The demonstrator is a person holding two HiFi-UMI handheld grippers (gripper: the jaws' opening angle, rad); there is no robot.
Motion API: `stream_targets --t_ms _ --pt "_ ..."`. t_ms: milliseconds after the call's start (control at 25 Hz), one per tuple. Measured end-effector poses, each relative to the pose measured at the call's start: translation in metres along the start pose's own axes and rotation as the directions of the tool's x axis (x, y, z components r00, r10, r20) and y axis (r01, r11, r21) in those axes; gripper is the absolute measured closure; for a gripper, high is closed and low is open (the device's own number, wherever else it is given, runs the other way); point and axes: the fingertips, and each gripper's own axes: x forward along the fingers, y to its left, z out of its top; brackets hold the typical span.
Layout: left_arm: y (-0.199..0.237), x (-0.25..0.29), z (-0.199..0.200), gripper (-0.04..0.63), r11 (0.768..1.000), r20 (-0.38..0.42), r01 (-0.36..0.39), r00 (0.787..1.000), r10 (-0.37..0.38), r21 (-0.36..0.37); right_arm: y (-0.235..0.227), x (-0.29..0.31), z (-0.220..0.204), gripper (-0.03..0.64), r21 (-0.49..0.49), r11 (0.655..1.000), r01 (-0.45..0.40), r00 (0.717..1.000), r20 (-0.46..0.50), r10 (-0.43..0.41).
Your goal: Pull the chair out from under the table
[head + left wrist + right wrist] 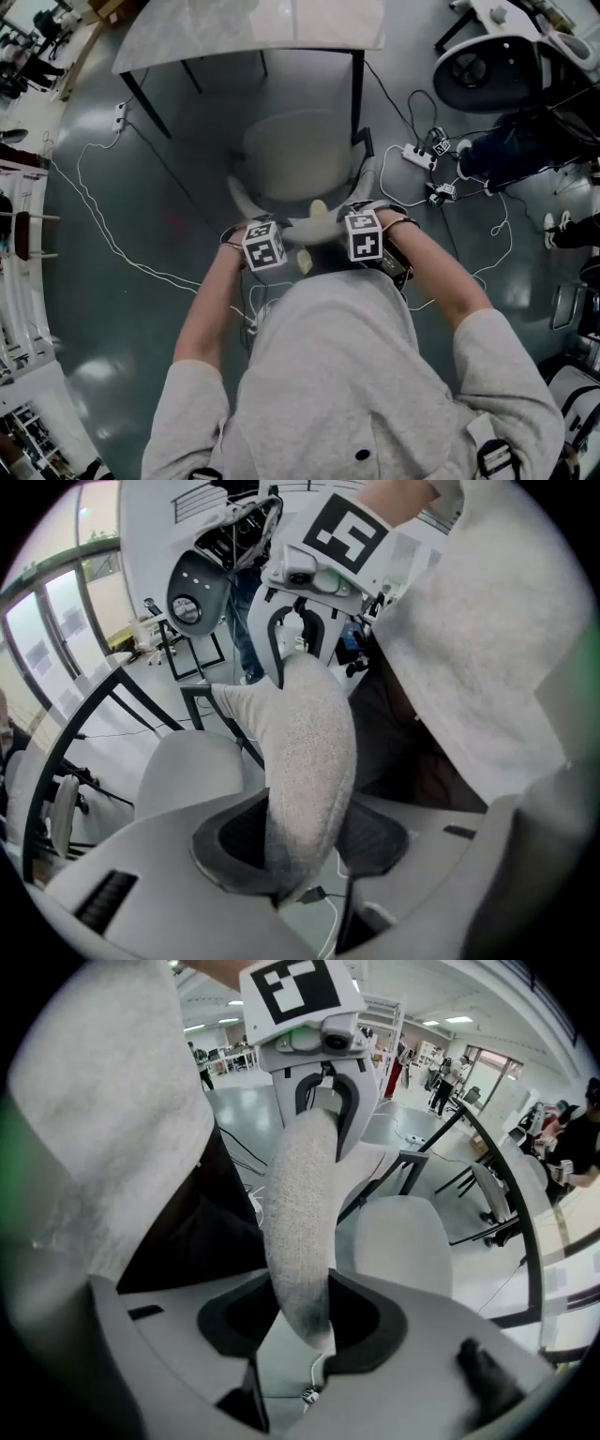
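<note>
A pale upholstered chair, seat (295, 155) toward the table (253, 28), stands partly under the table's near edge. Its curved backrest (302, 223) faces me. My left gripper (267, 236) and right gripper (362, 229) sit side by side on the backrest's top edge, pointing steeply down. In the left gripper view the fuzzy backrest (309, 761) runs between my left gripper's (300, 841) pads, which stand loosely round it with dark gaps. In the right gripper view the backrest (300, 1213) likewise passes between my right gripper's (305, 1321) parted pads, floor visible beneath its edge.
Black table legs (357, 94) flank the chair. A power strip (419, 155) and tangled cables lie on the floor to the right, a long white cable (94, 206) to the left. A round white machine base (487, 66) stands at the back right, beside a person's dark trouser legs (506, 150).
</note>
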Motion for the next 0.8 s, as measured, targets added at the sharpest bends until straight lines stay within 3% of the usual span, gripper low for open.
stream_targets --t_ms 120,240,320,360,400,440,520,560,640,680,720,800 --pt "0.002 -0.018 -0.004 0.434 0.995 0.069 0.006 0.998 0.001 -0.098 0.002 -0.039 -0.002 0.480 0.020 0.999 0.042 0.995 0.091 -0.044" --pt "0.002 -0.039 -0.005 0.434 0.979 0.114 -0.083 0.988 0.106 -0.186 -0.010 -0.095 0.002 0.496 0.192 0.972 0.133 0.948 0.261 -0.181" --pt "-0.001 -0.053 -0.003 0.447 0.949 0.140 -0.183 0.965 0.224 -0.255 -0.023 -0.136 0.001 0.539 0.346 0.917 0.200 0.872 0.364 -0.327" --pt "-0.001 -0.062 -0.002 0.477 0.923 0.157 -0.230 0.945 0.288 -0.308 -0.030 -0.156 0.000 0.556 0.420 0.879 0.225 0.822 0.403 -0.403" --pt "0.001 -0.074 -0.001 0.553 0.887 0.176 -0.271 0.918 0.355 -0.374 -0.038 -0.175 -0.001 0.565 0.491 0.837 0.241 0.766 0.433 -0.475" --pt "0.005 -0.089 0.000 0.559 0.840 0.194 -0.303 0.885 0.423 -0.451 -0.045 -0.194 -0.001 0.568 0.557 0.791 0.251 0.707 0.453 -0.543" --pt "0.014 -0.127 0.005 0.565 0.708 0.213 -0.352 0.789 0.577 -0.613 -0.056 -0.228 -0.001 0.571 0.674 0.691 0.261 0.587 0.457 -0.669" --pt "0.019 -0.149 0.010 0.569 0.626 0.209 -0.376 0.721 0.661 -0.684 -0.059 -0.243 -0.003 0.571 0.730 0.632 0.262 0.524 0.443 -0.728" --pt "0.026 -0.190 0.021 0.569 0.451 0.171 -0.409 0.560 0.810 -0.794 -0.062 -0.271 -0.011 0.571 0.831 0.511 0.222 0.397 0.401 -0.825" --pt "0.029 -0.208 0.028 0.569 0.374 0.149 -0.412 0.484 0.862 -0.831 -0.062 -0.281 -0.014 0.571 0.865 0.465 0.190 0.347 0.384 -0.855" --pt "0.031 -0.222 0.036 0.571 0.313 0.129 -0.408 0.418 0.899 -0.858 -0.061 -0.288 -0.016 0.571 0.884 0.437 0.166 0.314 0.373 -0.873" --pt "0.033 -0.245 0.054 0.571 0.228 0.097 -0.396 0.323 0.941 -0.890 -0.058 -0.295 -0.016 0.571 0.888 0.427 0.171 0.299 0.366 -0.881"
